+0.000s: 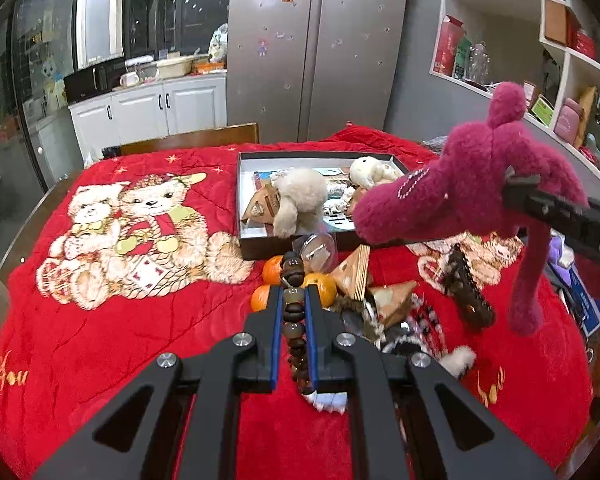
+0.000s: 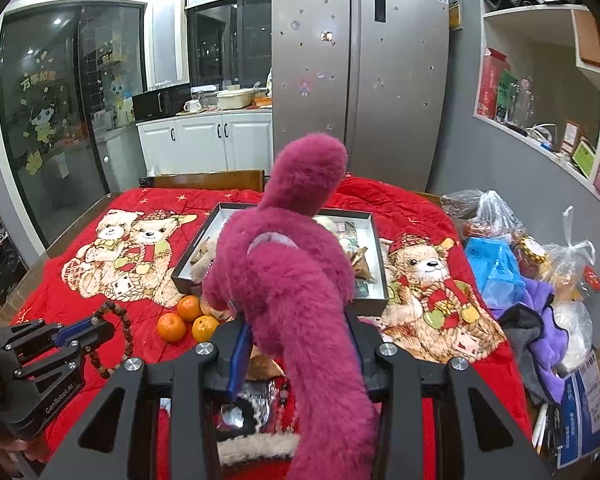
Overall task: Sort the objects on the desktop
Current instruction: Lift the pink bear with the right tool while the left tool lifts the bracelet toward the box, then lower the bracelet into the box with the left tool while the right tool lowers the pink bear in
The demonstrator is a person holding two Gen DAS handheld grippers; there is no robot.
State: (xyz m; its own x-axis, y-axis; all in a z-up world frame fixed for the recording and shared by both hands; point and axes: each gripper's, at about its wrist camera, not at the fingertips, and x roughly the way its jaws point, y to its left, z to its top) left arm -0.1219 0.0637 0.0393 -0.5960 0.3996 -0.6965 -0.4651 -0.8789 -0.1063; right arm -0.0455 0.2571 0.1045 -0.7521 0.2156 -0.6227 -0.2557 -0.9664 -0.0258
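1. The left gripper [image 1: 293, 294] has its blue-lined fingers clamped on a string of brown beads [image 1: 294, 320]; the beads are round, dark and amber by turns, and run up between the fingers and out past the tips, hanging in a loop above the blanket.
2. The right gripper [image 2: 296, 320] is closed on a magenta plush toy [image 2: 296, 264], fuzzy all over, with a pale stitched line on its face and long limp limbs; it is held in the air above the table, in front of the box.
3. Just beyond the left fingertips lie three oranges [image 1: 266, 298], a clear plastic ball [image 1: 315, 250] and small wooden house models [image 1: 392, 298], close together.
4. Behind them sits a shallow black box [image 1: 260, 248] with a white inside, holding a beige plush dog [image 1: 300, 200], a cream plush [image 1: 370, 172] and another small wooden house.
5. All rests on a red blanket [image 1: 140, 340] printed with teddy bears.
6. At the right table edge lie plastic bags [image 2: 496, 216] and purple cloth [image 2: 548, 344].
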